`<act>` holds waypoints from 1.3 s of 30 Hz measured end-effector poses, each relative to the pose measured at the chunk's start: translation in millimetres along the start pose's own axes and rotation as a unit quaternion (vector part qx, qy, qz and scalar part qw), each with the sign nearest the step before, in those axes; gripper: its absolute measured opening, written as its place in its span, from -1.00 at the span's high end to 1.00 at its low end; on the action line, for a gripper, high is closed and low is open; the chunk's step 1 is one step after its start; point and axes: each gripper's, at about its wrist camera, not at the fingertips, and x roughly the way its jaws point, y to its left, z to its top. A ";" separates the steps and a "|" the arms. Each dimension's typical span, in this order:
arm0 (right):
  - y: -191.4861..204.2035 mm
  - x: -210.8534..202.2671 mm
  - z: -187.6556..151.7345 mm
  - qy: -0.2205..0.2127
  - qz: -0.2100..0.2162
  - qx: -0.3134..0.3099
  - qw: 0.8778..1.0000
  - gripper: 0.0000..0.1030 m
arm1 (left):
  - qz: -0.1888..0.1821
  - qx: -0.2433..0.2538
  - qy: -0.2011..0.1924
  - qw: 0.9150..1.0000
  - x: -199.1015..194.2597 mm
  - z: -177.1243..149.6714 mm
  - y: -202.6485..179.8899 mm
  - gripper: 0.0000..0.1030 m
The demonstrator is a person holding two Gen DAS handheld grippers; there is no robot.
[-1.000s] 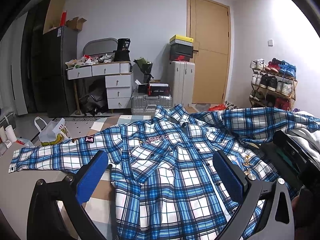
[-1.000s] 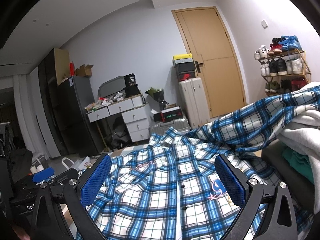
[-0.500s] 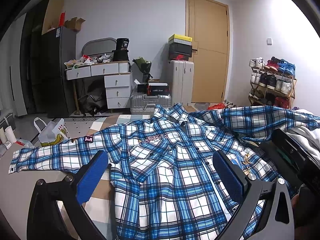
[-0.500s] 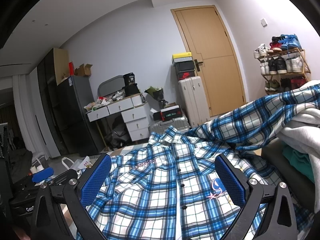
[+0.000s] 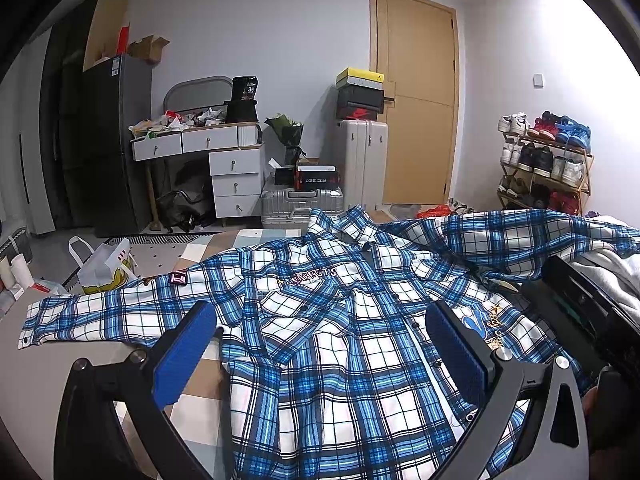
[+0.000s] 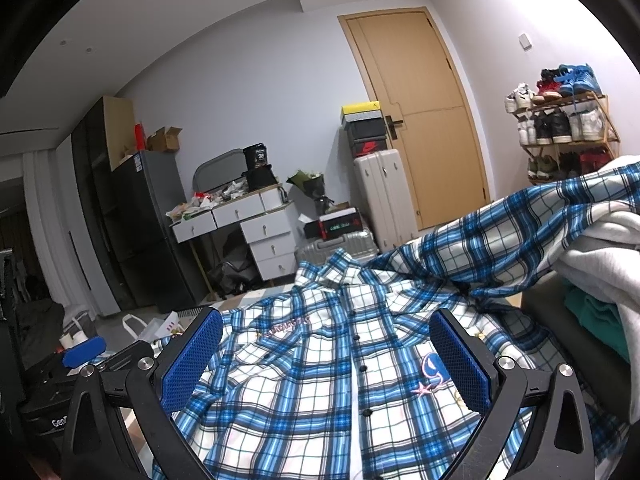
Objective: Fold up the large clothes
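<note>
While both tools hung above it, the blue plaid shirt (image 5: 344,344) lay spread front-up on the surface (image 5: 60,360), one sleeve draped right over a grey-white clothes pile (image 6: 600,248). Left tool (image 5: 320,344) and right tool (image 6: 326,356) had jaws wide apart, gripping nothing.

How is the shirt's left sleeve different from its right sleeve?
The left sleeve lies flat and stretched straight out on the surface, with its cuff in view. The right sleeve is draped up over a pile of clothes, rumpled, and its cuff is hidden. Both have the same blue and white plaid.
</note>
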 end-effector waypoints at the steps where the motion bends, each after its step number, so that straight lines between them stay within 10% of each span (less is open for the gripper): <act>1: -0.3 -0.3 -0.2 0.000 0.000 0.001 1.000 -1.00 | 0.001 0.000 0.000 1.000 0.3 -0.2 0.4 -0.98; 16: -50.7 -11.4 28.4 0.005 -0.055 0.051 0.997 -1.00 | -0.022 -0.007 0.015 1.000 2.7 -1.4 2.9 -0.98; 30: -225.8 -86.9 155.1 0.045 -0.352 0.037 0.934 -1.00 | -0.031 0.014 0.017 0.999 -0.7 -1.9 -2.8 -0.98; 39: -290.9 -43.2 149.5 0.164 -0.336 0.094 0.923 -0.10 | -0.023 0.020 0.027 0.999 2.1 -5.6 -3.5 -0.98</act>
